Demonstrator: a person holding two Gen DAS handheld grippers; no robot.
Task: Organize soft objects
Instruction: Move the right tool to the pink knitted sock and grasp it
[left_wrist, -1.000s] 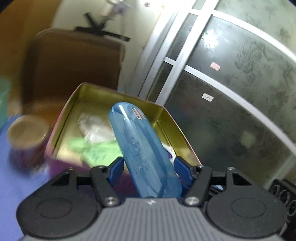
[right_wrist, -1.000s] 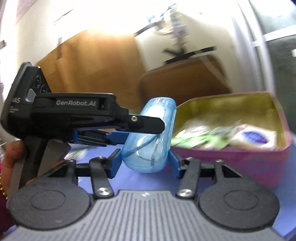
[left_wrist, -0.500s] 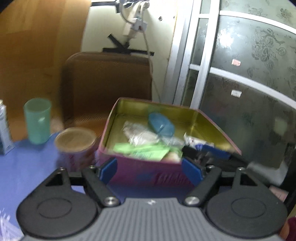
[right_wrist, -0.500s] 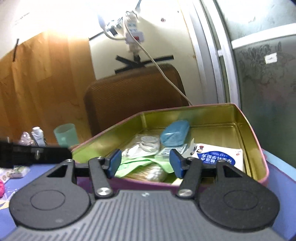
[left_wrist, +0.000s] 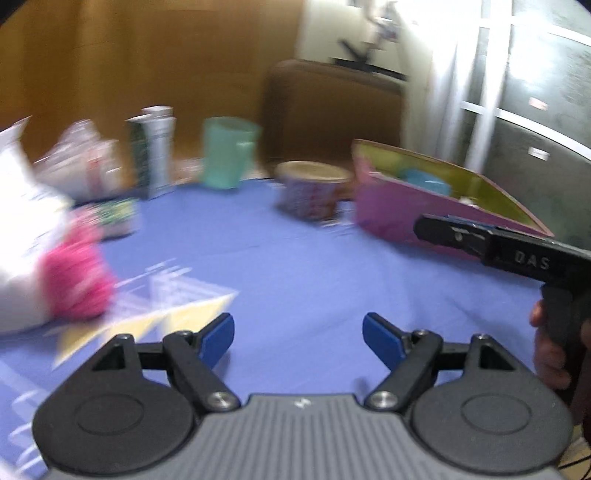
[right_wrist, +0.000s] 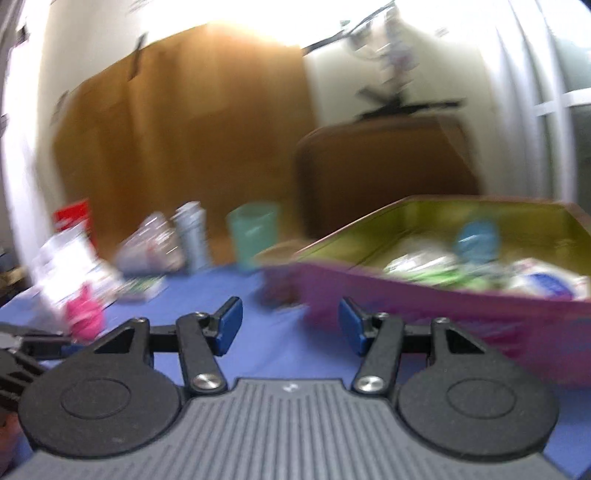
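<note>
Both grippers hover empty over a blue tablecloth (left_wrist: 303, 266): the left gripper (left_wrist: 298, 334) has its jaws apart with only cloth between them, and the right gripper (right_wrist: 291, 325) is likewise spread with nothing held. A blue case (right_wrist: 476, 236) lies inside the pink tin (right_wrist: 424, 306) among packets. A pink fluffy item (left_wrist: 75, 288) sits on the cloth at left, beside a teal cup (left_wrist: 229, 151).

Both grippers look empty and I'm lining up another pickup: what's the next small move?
Probably ease the left gripper toward the pink fluffy item beside it on the blue cloth: its fingers are open with nothing between them, and the tin still shows room.
</note>
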